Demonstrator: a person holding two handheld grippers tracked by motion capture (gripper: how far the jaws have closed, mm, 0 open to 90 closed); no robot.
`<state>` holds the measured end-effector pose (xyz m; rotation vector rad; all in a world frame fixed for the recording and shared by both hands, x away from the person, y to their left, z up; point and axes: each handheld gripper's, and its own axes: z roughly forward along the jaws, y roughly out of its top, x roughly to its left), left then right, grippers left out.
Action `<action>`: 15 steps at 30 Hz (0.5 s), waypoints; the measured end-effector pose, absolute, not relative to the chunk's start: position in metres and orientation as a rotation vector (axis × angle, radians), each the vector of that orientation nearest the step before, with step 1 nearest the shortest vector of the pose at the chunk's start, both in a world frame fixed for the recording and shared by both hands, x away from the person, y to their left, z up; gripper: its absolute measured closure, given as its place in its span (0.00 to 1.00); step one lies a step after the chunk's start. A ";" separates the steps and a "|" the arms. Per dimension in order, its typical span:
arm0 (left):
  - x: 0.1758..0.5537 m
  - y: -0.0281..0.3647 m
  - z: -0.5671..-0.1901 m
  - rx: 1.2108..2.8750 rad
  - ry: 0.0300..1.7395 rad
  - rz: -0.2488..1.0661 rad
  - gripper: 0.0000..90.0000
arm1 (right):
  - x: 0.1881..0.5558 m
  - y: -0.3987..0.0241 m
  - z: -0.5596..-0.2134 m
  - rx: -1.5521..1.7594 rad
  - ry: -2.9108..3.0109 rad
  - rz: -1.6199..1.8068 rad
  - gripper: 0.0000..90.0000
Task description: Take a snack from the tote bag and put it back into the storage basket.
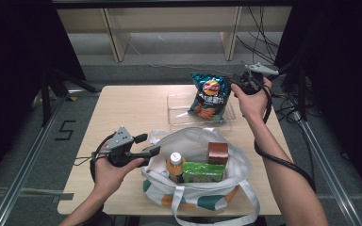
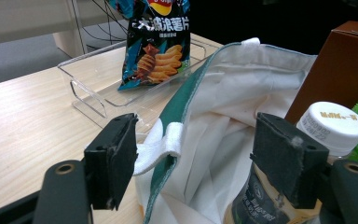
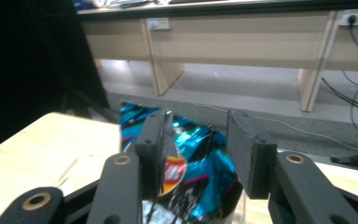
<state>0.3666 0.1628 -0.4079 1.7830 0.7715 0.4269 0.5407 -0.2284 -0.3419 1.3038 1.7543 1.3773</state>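
Observation:
A blue chips bag (image 1: 209, 96) stands upright in a clear plastic tray (image 1: 179, 115) at the back of the table. My right gripper (image 1: 237, 84) is at the bag's top right corner. In the right gripper view its jaws (image 3: 196, 135) stand apart, with the top of the chips bag (image 3: 200, 172) between and behind them, unpressed. My left gripper (image 1: 150, 144) is at the left rim of a white tote bag (image 1: 193, 139). It is open (image 2: 200, 154), and the tote's green-edged rim (image 2: 172, 140) passes between the jaws, close to the left pad.
Inside the tote stand a white-capped bottle (image 1: 174, 165), a green box (image 1: 202, 172) and a brown box (image 1: 218, 152). The bottle (image 2: 331, 123) is right behind the left gripper's right jaw. Bare wood lies left of the tray (image 2: 88, 84). Cables trail off the right side.

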 end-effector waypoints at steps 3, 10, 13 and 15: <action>0.366 0.163 -0.407 1.783 0.769 0.429 0.33 | 0.529 -0.232 -0.340 1.266 1.790 1.396 0.64; 0.366 0.162 -0.406 1.780 0.766 0.429 0.33 | 0.493 -0.239 -0.337 1.245 1.909 1.462 0.58; 0.366 0.162 -0.406 1.778 0.761 0.427 0.33 | 0.478 -0.242 -0.337 1.221 1.946 1.482 0.56; 0.366 0.162 -0.406 1.778 0.768 0.429 0.33 | 0.467 -0.243 -0.339 1.200 1.960 1.506 0.54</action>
